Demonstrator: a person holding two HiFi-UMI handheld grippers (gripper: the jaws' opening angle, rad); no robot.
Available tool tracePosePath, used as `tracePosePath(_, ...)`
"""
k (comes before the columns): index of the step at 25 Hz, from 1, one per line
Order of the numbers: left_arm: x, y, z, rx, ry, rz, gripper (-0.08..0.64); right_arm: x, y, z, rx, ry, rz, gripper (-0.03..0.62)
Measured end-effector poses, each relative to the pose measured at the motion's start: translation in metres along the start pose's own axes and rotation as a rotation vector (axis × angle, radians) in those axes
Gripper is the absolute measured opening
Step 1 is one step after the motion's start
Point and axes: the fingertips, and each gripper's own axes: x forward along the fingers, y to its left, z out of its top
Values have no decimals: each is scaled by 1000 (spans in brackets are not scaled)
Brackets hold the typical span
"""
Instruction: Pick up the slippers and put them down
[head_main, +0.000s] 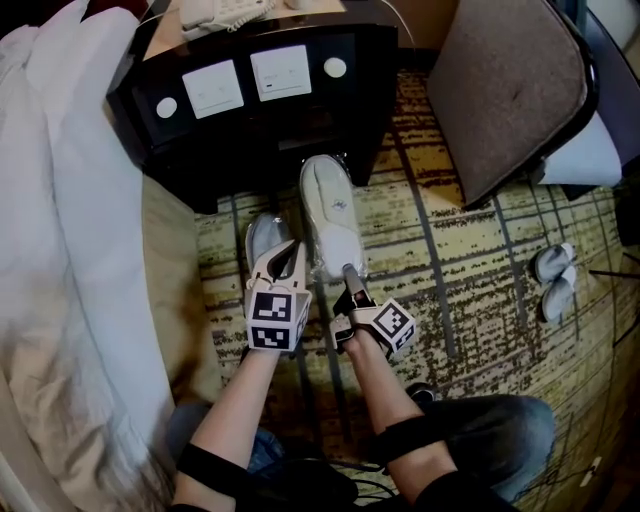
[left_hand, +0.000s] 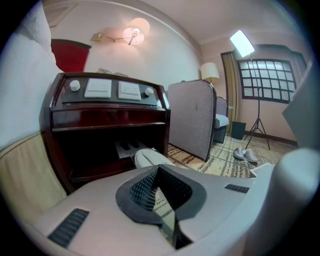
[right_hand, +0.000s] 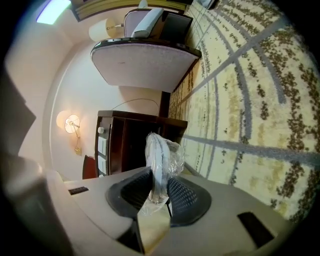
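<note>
Right claw (right_hand: 160, 194) pinches the plastic-wrapped slippers (right_hand: 160, 150); left claw (left_hand: 159, 186) is pressed fully together.

One dark nightstand (head_main: 250, 130) bears two white switch plates (head_main: 212, 88) and two round knobs (head_main: 335, 67). Before the nightstand there is one plastic-wrapped slipper packet (head_main: 328, 215) and, left of it, one pale slipper-like shape (head_main: 264, 238). Well right of the nightstand lie two loose slippers (head_main: 553, 278). One upholstered chair (head_main: 510, 90) stands at its right. There are two grippers, the left gripper (head_main: 291, 248) and the right gripper (head_main: 348, 272).
</note>
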Motion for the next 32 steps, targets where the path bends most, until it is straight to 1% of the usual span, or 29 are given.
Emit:
tracePosePath(2,-3,2,2,-4,-4,10,2,14,10,6,-15,2,5,110)
tracePosePath(5,-4,3,5,-7,-4,19,2,34,24,19,-69,9,-8,110)
tracePosePath(9,2,10,10,15,6,32,2,66,42,29,-74,11,3,111)
tracePosePath(12,9,19,17,19,10,48,2,86,53,38,-101,17,1,112)
tracePosePath(20,31,44,35,49,8,87,2,140,73,52,-92,16,13,112)
tracePosePath(27,41,69,45,41,-5,132,2,187,83,62,-77,21,23,114)
tracePosePath(32,43,78,43,27,-3,153,2,211,84,69,-75,25,19,115)
